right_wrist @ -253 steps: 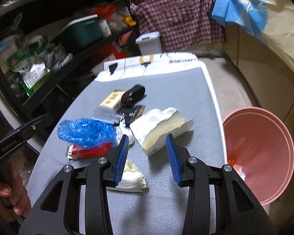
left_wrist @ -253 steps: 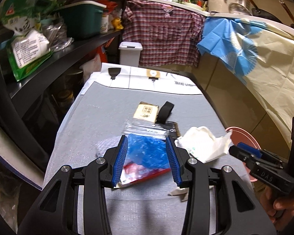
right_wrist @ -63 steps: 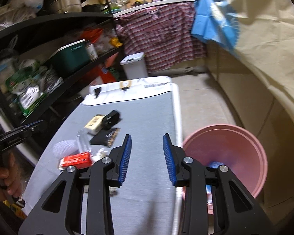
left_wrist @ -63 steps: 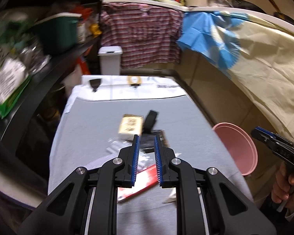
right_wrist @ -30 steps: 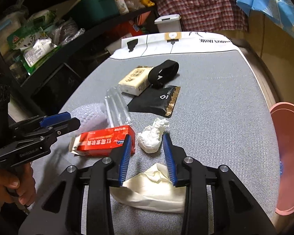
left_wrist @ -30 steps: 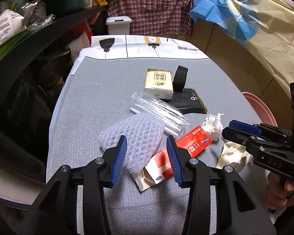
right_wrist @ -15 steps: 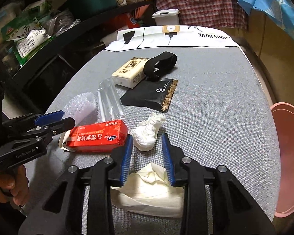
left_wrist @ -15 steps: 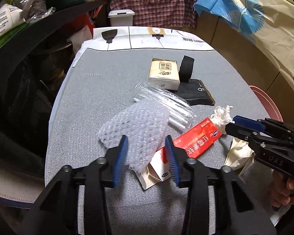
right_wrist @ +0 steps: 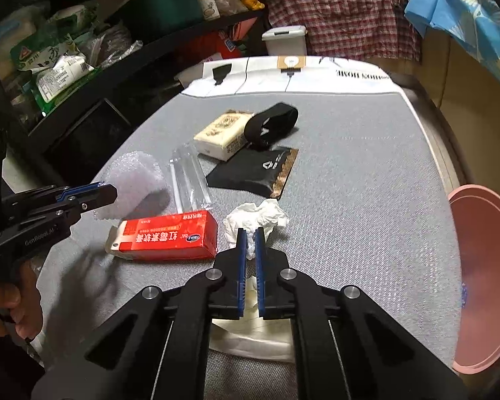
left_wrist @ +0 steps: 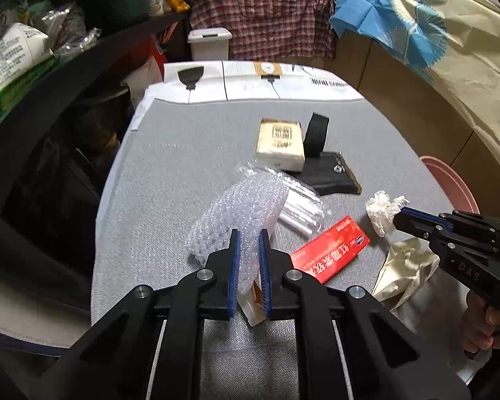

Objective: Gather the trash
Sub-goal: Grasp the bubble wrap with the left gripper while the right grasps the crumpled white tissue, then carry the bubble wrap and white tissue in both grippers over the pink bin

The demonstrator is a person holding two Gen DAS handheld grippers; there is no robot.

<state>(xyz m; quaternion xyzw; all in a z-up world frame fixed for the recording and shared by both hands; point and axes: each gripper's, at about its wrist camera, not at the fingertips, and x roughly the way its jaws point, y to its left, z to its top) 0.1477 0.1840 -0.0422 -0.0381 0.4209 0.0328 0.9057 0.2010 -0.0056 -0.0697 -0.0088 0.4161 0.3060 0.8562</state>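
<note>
Trash is partly in hand: we have just closed our left gripper (left_wrist: 248, 240) on the bubble wrap (left_wrist: 246, 206) and our right gripper (right_wrist: 248, 238) on the crumpled tissue (right_wrist: 255, 216), both barely off the counter (right_wrist: 366, 180), while the red carton (right_wrist: 170, 236), clear wrapper (right_wrist: 188, 176) and pink bin (right_wrist: 486, 260) wait.

A cluttered home storage room: dark shelves (right_wrist: 123, 66) crowded with food packets (right_wrist: 56, 73) and a green storage box (right_wrist: 163, 3), a checked shirt (left_wrist: 266, 10) hanging behind a grey padded table (left_wrist: 183, 153).
</note>
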